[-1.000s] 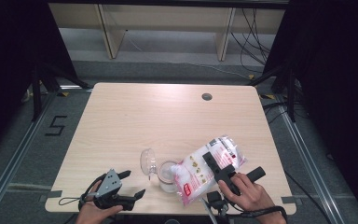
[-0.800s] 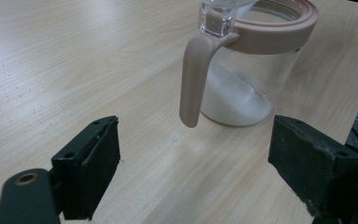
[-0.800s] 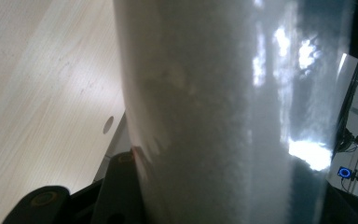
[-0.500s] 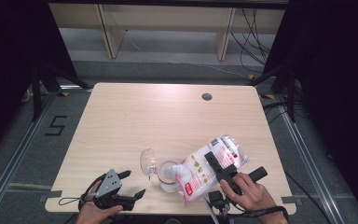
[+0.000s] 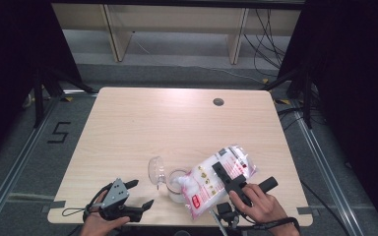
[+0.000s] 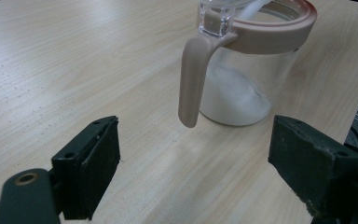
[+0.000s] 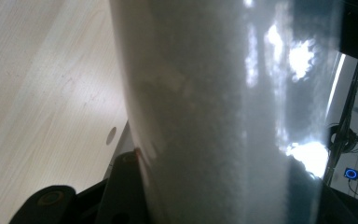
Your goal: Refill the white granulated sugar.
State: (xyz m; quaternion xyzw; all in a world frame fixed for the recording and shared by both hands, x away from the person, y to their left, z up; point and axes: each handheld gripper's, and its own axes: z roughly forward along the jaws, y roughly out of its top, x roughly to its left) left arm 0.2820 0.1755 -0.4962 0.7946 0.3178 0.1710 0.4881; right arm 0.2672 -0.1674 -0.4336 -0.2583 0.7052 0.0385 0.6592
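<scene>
- The table (image 5: 177, 128) is of light wood, and it has a small round hole (image 5: 218, 102) near its far right corner.
- The bag (image 5: 216, 179) is a clear plastic one with white grains inside and red print on it. It is tilted over the near right part of the table, with its lower end at the mouth of the jar. In the right gripper view the bag (image 7: 214, 112) is pressed close against the camera.
- The right gripper (image 5: 234, 181) is closed on the bag from above, and a hand (image 5: 258, 206) holds it at the near edge.
- The left gripper (image 5: 142, 194) lies low at the near left edge, held by the other hand (image 5: 98, 223). Its jaws stand wide apart and hold nothing; they point toward the jar.
- The jar (image 6: 249, 70) is of clear glass with a pink rim and a pink handle (image 6: 191, 81). It stands upright on the table, just left of the bag, with some white grains at its bottom.
- The lid (image 5: 156, 170) of the jar is clear and is flipped open to the left.
</scene>
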